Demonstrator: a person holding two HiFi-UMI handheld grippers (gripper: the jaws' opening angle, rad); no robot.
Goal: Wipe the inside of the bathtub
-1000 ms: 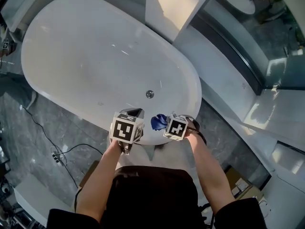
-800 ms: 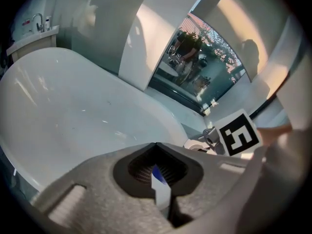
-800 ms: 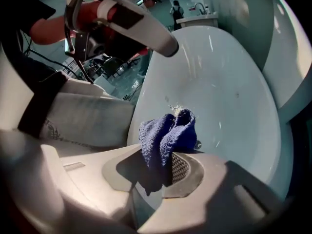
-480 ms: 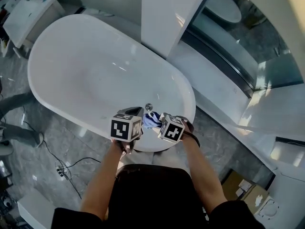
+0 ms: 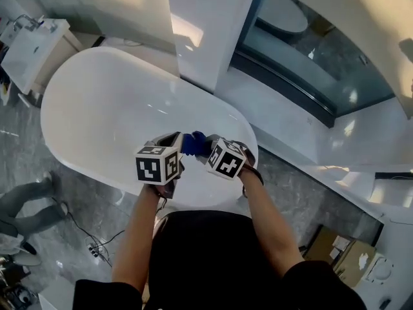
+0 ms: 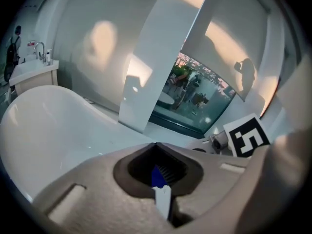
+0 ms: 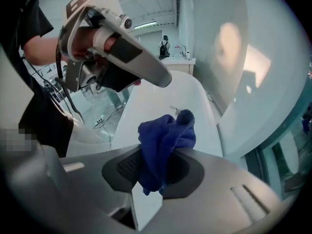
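Observation:
The white oval bathtub (image 5: 97,115) lies below me in the head view, and its rim (image 7: 161,101) and its inner wall (image 6: 44,135) show in the gripper views. My right gripper (image 5: 205,147) is shut on a bunched blue cloth (image 5: 193,142), held over the tub's near end. In the right gripper view the blue cloth (image 7: 166,134) sticks up out of the right gripper (image 7: 161,152). My left gripper (image 5: 175,138) hangs just left of the cloth. Its jaws meet at a point in the left gripper (image 6: 156,145), with nothing held between them.
A white partition (image 5: 203,24) stands behind the tub, with a dark glass panel (image 5: 284,76) to its right. A washbasin cabinet (image 5: 29,41) is at far left. Someone's grey trouser legs (image 5: 26,202), cables (image 5: 90,241) and a cardboard box (image 5: 342,257) are on the marble floor.
Both grippers have moved forward and up over the tub's near end with the cloth. They now cover the drain that showed earlier. The head view has tilted.

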